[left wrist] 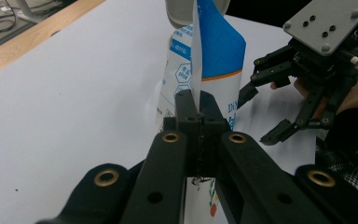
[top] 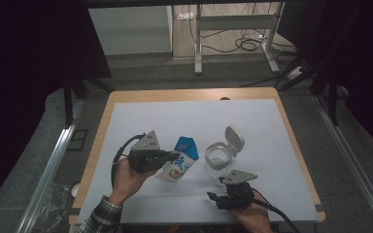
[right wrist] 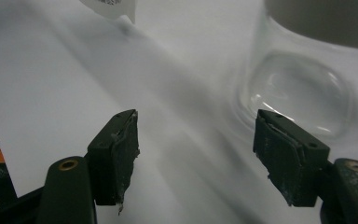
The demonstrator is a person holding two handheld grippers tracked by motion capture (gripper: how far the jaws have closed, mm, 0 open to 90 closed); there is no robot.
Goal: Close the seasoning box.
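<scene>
Blue-and-white pouch pinched at its edge by the left gripper, beside an open clear jar.

The pouch lies near the middle of the white table, its side seam clamped between the closed jaws of the left gripper; in the left gripper view the pouch rises edge-on from those jaws. Just to its right stands a clear jar with its flip lid swung up and open. The right gripper hovers near the table's front edge below the jar, jaws apart and holding nothing; in the right gripper view the jar sits just beyond them.
</scene>
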